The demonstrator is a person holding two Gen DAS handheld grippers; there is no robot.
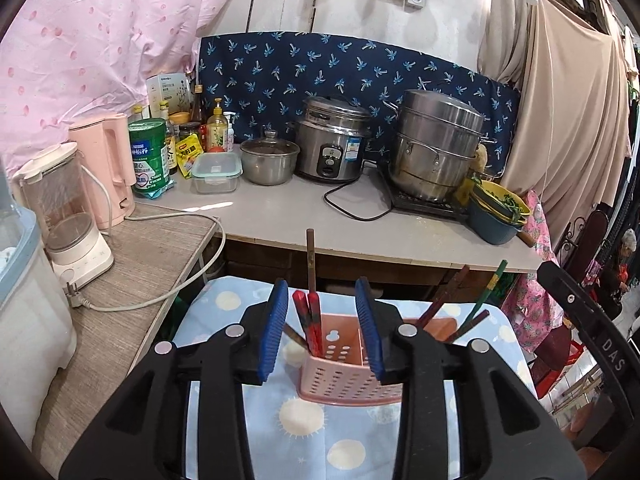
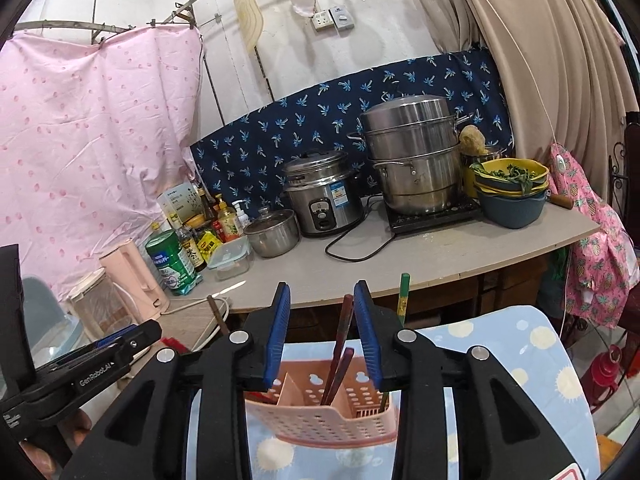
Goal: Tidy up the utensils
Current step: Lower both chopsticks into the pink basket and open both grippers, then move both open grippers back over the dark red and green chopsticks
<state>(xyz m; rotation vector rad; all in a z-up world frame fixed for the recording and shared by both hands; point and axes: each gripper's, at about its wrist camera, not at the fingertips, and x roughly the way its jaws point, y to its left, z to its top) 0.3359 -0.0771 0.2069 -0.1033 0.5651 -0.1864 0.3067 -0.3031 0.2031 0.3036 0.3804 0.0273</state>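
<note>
Above pink basket: left tool spread, red chopsticks between pads, not pinched. Right tool spread too. Chopsticks light, stiff, slippery; pinch near top.

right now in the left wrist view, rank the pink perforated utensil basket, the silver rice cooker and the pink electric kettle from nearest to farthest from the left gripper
1. Pink perforated utensil basket: directly under the left gripper, on the blue cloth.
2. Pink electric kettle: far left, on the side counter.
3. Silver rice cooker: straight ahead, at the back of the counter by the blue patterned cloth.
</note>
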